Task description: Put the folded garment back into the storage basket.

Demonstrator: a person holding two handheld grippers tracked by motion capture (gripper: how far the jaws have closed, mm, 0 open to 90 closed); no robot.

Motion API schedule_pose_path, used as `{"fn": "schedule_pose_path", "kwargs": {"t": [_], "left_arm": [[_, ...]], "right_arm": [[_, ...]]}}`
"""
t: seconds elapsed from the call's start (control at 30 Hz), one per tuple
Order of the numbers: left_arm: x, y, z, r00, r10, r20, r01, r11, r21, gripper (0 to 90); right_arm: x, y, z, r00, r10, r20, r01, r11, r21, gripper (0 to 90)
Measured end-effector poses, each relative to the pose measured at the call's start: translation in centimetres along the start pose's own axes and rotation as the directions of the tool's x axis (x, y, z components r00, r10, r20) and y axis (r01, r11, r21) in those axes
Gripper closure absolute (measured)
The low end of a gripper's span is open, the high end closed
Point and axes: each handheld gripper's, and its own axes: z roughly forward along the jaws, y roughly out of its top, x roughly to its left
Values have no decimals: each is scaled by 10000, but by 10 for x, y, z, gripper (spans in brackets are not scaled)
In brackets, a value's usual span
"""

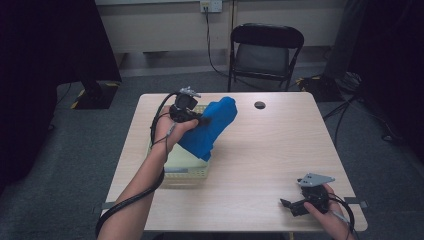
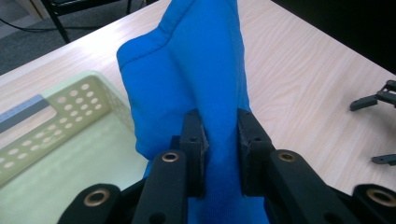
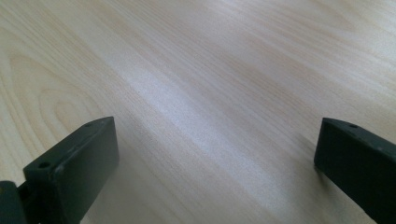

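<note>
The right gripper (image 1: 289, 204) is rested low at the near right edge of the light wood-grain table (image 1: 260, 150), well apart from the work, presumably parked until needed; its 2 jaws are spread wide over bare wood and nothing is gripped. Farther off, the left gripper (image 1: 202, 120) is raised above the pale yellow perforated plastic basket (image 1: 187, 172). Its 2 jaws are pinched on a fold of the bright blue fabric garment (image 2: 187, 70), which is held hanging partly over the basket, judged to be in transfer.

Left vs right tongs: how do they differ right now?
Left tongs are shut on the blue cloth; right tongs are open and hold nothing. Left is raised over the pale yellow perforated plastic basket; right sits low at the wooden table's near right corner. Both are hand-held with black jaws.
</note>
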Motion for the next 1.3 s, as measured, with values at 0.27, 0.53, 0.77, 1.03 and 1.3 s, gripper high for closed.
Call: {"fn": "schedule_pose_path", "kwargs": {"t": [0.27,0.53,0.77,1.03,1.3], "left_arm": [[11,-3,-7,9997,-189,-172,187,9997,-164,757],[22,-10,-9,9983,-411,-421,404,9990,-192,756],[28,-17,-10,9969,-612,-492,596,9976,-344,755],[35,-22,-9,9938,-707,-853,682,9972,-318,755],[45,-32,-7,9864,-923,-1360,896,9956,-257,755]], "right_arm": [[0,0,0,10000,-1,1,1,10000,0,0],[0,0,0,10000,-1,2,1,10000,0,0],[0,0,0,10000,0,0,0,10000,1,0],[0,0,0,10000,1,0,-1,10000,-4,0],[0,0,0,10000,4,0,-4,10000,-2,0]]}}
